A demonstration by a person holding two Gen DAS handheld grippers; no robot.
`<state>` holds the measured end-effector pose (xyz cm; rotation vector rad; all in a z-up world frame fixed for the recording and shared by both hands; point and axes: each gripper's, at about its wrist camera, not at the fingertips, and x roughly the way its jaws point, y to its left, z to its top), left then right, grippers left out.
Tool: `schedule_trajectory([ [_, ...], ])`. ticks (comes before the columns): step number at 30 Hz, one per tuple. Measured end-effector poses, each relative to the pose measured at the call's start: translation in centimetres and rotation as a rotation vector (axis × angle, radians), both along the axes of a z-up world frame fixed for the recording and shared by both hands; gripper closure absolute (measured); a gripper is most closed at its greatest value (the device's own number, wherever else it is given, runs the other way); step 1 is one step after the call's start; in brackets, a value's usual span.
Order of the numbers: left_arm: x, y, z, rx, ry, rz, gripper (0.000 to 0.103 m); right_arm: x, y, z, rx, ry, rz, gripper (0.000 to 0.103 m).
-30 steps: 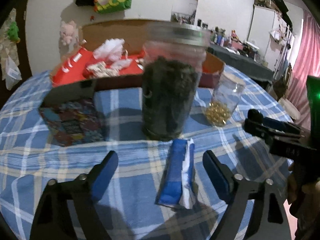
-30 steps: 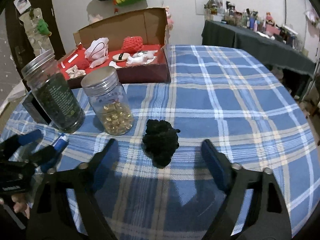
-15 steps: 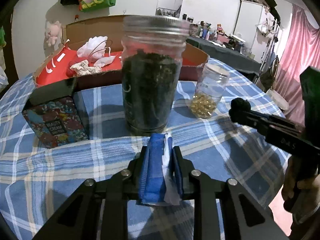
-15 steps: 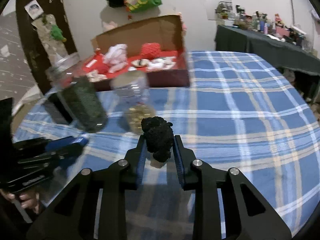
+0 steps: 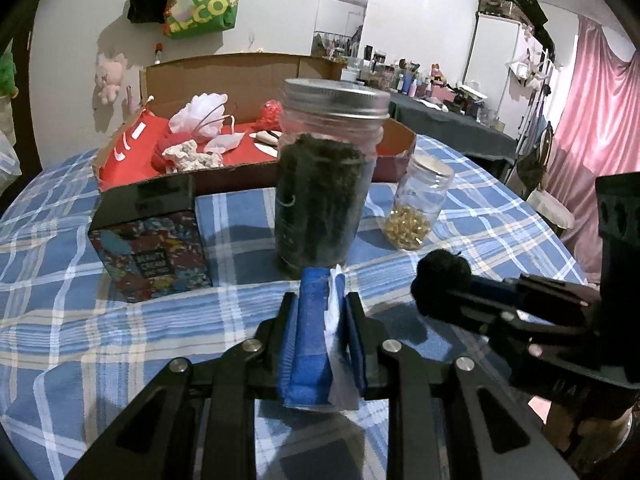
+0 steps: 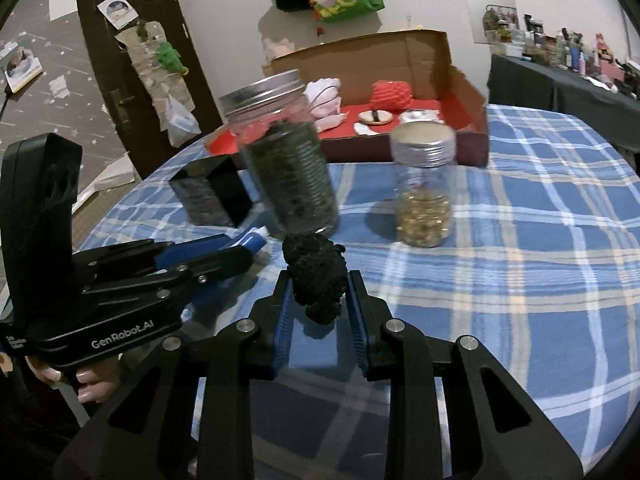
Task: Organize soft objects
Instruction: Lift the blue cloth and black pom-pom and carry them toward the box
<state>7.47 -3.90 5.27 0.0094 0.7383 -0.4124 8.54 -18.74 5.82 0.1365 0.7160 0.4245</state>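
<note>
White walls (image 5: pixel 72 80), pink curtain (image 5: pixel 592 128), brown door (image 6: pixel 120 64)

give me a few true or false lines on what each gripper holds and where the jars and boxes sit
1. The left gripper is shut on a blue folded cloth. True.
2. The right gripper has open, empty jaws. False: it is shut on a black fuzzy ball.
3. The tall dark-filled jar has its lid off. False: a metal lid is on.
4. The small jar of gold beads stands upright on the tablecloth. True.
</note>
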Motion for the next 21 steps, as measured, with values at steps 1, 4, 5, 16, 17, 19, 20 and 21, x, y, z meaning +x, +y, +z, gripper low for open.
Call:
schedule_trajectory([
  [1,-0.04,0.03,0.04,-0.001,-0.001,0.0,0.078,-0.06,0.17,0.0,0.002,0.0,0.004,0.078],
  [4,-0.17,0.15,0.04,-0.01,-0.002,-0.001,0.078,-0.22,0.57,-0.01,-0.001,-0.001,0.012,0.078],
  [5,-0.21,0.2,0.04,-0.014,-0.002,-0.001,0.078,-0.24,0.67,-0.03,0.0,0.0,0.014,0.078],
  [16,-0.3,0.38,0.12,-0.021,-0.006,0.0,0.078,-0.25,0.89,-0.12,0.0,0.006,0.025,0.078],
  [17,-0.3,0.41,0.11,-0.023,-0.005,0.001,0.078,-0.25,0.85,-0.14,0.0,0.006,0.024,0.078],
  [19,-0.31,0.57,0.09,-0.028,-0.001,0.007,0.078,-0.27,0.67,-0.21,0.005,0.01,0.022,0.078],
  [20,-0.27,0.71,0.06,-0.03,0.001,0.01,0.078,-0.26,0.6,-0.24,0.004,0.011,0.021,0.078],
  [21,-0.18,0.89,-0.01,-0.031,0.005,0.014,0.078,-0.24,0.52,-0.26,0.002,0.011,0.018,0.078],
])
